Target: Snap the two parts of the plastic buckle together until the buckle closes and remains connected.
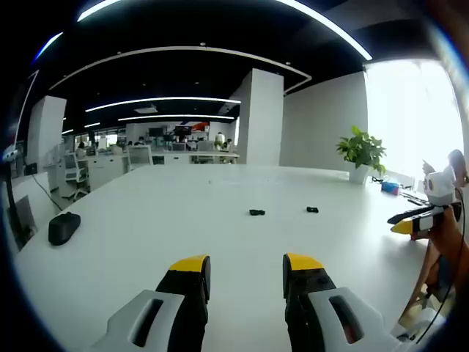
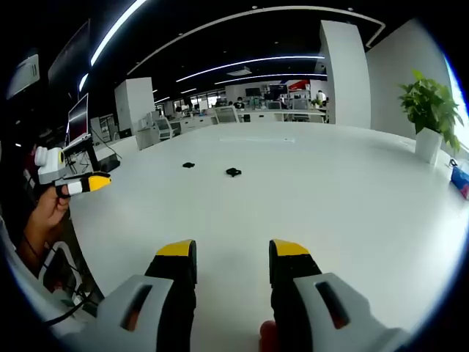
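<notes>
So both grippers are parked at the near edge of the big white table, nothing grabbed yet.

In the left gripper view, the left gripper has its yellow-tipped jaws spread wide with only bare tabletop between them. Straight ahead and well apart from the tips sit the two black buckle halves: the left buckle half lines up almost dead centre with the gap, and the right buckle half is off to the right of it. Both look like they lie sideways across the view, though they're too small to be sure of the long axis. They're apart from each other, not touching.

In the right gripper view, the right gripper is also spread open and empty. From here the same pair sits ahead and to the left: one piece roughly in line with the gap, the other further left.

My read: each claw is closest to lined up with its own half, so it's a straight reach forward for both, then turn the pieces end to end.

Farther out there's a black computer mouse off left, and a potted plant at the far right edge.
</notes>
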`<state>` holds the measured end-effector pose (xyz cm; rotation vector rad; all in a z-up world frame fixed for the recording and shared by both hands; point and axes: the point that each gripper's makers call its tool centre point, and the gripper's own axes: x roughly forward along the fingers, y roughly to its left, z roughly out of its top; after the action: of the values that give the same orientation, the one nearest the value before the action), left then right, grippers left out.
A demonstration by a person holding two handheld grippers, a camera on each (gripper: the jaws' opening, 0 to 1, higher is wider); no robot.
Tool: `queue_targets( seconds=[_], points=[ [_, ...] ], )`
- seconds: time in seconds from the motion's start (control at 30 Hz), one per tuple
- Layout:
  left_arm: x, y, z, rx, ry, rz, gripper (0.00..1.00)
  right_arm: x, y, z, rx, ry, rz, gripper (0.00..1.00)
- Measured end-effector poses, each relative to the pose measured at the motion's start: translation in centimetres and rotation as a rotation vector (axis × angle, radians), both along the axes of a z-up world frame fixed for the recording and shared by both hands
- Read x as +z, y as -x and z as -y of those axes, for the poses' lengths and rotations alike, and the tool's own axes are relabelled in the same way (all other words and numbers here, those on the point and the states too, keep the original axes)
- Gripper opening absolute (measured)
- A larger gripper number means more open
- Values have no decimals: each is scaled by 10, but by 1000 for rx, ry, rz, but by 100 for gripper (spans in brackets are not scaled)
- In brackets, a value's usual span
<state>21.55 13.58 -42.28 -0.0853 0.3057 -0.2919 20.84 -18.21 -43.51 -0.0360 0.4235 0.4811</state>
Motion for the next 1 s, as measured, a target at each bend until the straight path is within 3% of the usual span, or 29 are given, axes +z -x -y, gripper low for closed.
queue_targets(
  seconds=[1.0],
  points=[
    [3, -2, 6, -5, -9, 16, 40, 0, 2, 15, -37, 24, 11, 40]
  ],
)
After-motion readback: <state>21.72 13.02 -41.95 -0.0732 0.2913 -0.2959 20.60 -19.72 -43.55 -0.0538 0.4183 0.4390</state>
